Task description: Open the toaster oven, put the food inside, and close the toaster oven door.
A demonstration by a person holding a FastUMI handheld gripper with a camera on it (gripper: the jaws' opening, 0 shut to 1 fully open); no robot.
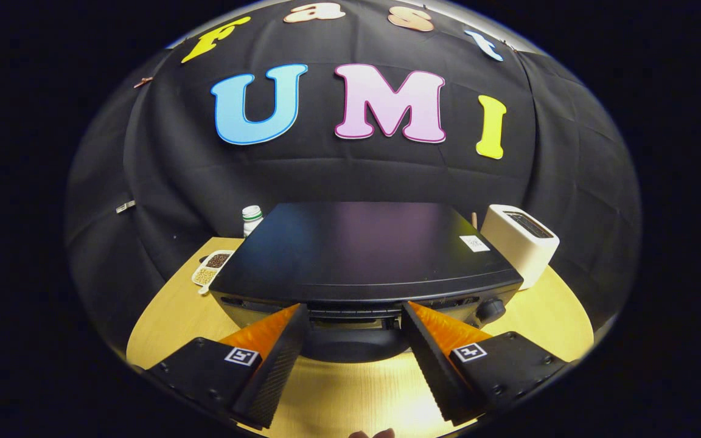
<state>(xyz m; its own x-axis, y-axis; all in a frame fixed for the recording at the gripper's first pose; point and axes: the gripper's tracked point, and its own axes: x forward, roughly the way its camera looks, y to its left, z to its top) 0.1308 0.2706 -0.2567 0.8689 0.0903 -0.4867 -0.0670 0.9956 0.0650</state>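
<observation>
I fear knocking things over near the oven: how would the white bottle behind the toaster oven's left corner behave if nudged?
The white bottle looks narrow and upright, so it would probably tip rather than slide. Being round, it may then roll across the wooden table. The toaster oven shields most of it. The claw is open, its fingers at the oven's front edge, well short of the bottle.

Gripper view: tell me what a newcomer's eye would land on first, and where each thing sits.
The big black toaster oven dominates, standing on the wooden table just ahead of the open gripper, whose spread fingers frame its front edge. A white toaster stands at the oven's right, while a small divided dish of grains and a white bottle sit at its left.
</observation>
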